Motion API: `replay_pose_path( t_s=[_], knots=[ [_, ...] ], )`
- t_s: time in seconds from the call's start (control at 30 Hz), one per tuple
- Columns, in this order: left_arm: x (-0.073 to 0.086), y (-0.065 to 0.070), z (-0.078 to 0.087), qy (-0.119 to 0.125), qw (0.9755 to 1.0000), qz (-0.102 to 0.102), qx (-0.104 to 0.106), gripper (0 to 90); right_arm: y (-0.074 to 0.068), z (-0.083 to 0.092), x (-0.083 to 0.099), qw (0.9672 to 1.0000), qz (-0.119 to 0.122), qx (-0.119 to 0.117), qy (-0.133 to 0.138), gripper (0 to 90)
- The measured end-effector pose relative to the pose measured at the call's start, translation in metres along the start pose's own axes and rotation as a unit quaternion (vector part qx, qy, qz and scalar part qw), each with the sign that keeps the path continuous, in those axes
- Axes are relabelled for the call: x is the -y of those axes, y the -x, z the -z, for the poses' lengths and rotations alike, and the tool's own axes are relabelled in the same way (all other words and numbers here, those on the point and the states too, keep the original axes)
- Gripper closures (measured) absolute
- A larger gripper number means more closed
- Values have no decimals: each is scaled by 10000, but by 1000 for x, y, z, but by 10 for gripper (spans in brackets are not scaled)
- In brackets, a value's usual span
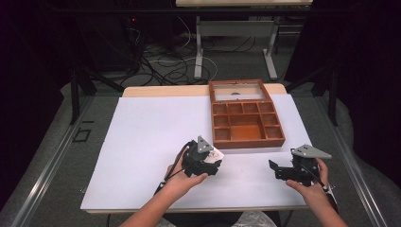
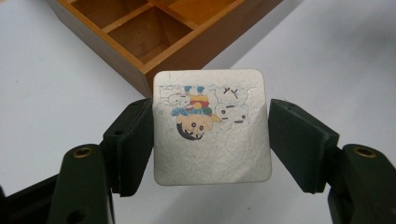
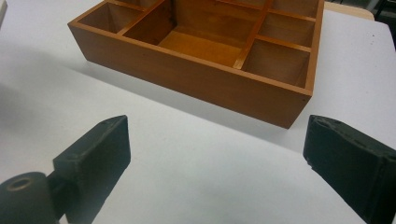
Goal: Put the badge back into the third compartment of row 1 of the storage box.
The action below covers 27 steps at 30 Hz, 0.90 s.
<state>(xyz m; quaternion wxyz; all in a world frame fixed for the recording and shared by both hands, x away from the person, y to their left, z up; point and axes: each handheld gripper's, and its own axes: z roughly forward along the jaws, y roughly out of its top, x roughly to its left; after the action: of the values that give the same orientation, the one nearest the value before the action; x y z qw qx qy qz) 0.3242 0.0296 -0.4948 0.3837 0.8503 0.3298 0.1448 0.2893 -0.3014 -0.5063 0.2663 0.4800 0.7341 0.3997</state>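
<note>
One cartoon-printed tile (image 2: 212, 126), its writing illegible

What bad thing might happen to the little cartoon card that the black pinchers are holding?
1. The left gripper pinches the cartoon card only by its two side edges, above the table, so it might slip and drop.
2. The wooden box stands just ahead; the card could bump its near wall instead of clearing it into a compartment.
3. The right gripper is open, off to the side, so it likely couldn't catch a falling card.
</note>
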Motion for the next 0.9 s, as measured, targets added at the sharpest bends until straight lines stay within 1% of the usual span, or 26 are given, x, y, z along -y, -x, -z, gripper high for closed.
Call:
replay_pose_path(
  t_s=[0.03,0.07,0.1,0.13,0.17,0.2,0.23,0.27,0.33,0.37,0.4,0.43,0.47,0.5,0.53,0.57,0.67,0.73,0.77,0.8,0.83,0.87,0.9],
  knots=[
    [0,0,2,-17,10000,-35,11,336,0,0,0,10000,19,-25,-18,72],
    [1,1,3,69,10000,-20,-11,336,1,0,0,10000,64,-23,-15,77],
    [1,1,5,81,10000,-51,-14,336,1,0,0,10000,78,-30,-23,78],
    [2,2,5,177,9998,-33,-33,336,0,-1,0,10000,71,-22,-26,79],
    [2,2,8,115,9999,-69,-6,336,0,-1,0,10000,43,-29,-31,81],
    [3,2,8,178,9998,-77,-45,336,0,-1,0,10000,43,-29,-31,81],
    [3,2,10,204,9997,-106,-2,336,0,-1,0,10000,61,-22,-24,82],
    [4,3,10,264,9996,-125,-60,336,0,-1,0,10000,75,-47,-36,82],
    [5,4,13,280,9995,-141,-58,336,-2,-2,-1,9999,89,-55,-50,83],
    [6,5,14,330,9993,-154,-51,336,-3,-1,-1,9999,51,-93,-63,83],
    [7,5,15,356,9992,-175,-66,336,-3,-2,-2,9999,64,-111,-59,83],
    [8,5,16,371,9992,-155,-61,336,-3,-2,-2,9999,64,-111,-59,83],
    [9,5,18,375,9990,-214,-78,336,-3,-2,-2,9999,76,-123,-52,82],
    [10,6,19,405,9990,-166,-90,336,-5,-2,-2,9999,51,-152,-52,83],
    [10,5,20,405,9989,-224,-78,336,-5,-2,-2,9999,51,-152,-52,83],
    [13,6,22,486,9986,-196,-78,336,-5,-2,-3,9997,40,-240,-58,83],
    [15,6,24,557,9983,-185,-66,336,-7,-2,-5,9996,6,-277,-63,91],
    [17,6,26,584,9981,-209,-51,336,-8,-1,-6,9992,-32,-383,-93,129],
    [19,6,27,659,9975,-229,-98,336,-9,-1,-8,9990,45,-423,-126,147],
    [19,6,29,629,9977,-239,-48,336,-11,-1,-8,9987,-14,-480,-151,147],
    [21,6,30,680,9974,-235,-66,336,-11,-1,-8,9987,-14,-480,-151,147],
    [22,6,31,711,9971,-262,-85,336,-14,-2,-11,9982,-6,-576,-180,148],
    [23,6,32,737,9968,-302,-84,336,-14,-2,-11,9982,-6,-576,-180,148]
  ],
)
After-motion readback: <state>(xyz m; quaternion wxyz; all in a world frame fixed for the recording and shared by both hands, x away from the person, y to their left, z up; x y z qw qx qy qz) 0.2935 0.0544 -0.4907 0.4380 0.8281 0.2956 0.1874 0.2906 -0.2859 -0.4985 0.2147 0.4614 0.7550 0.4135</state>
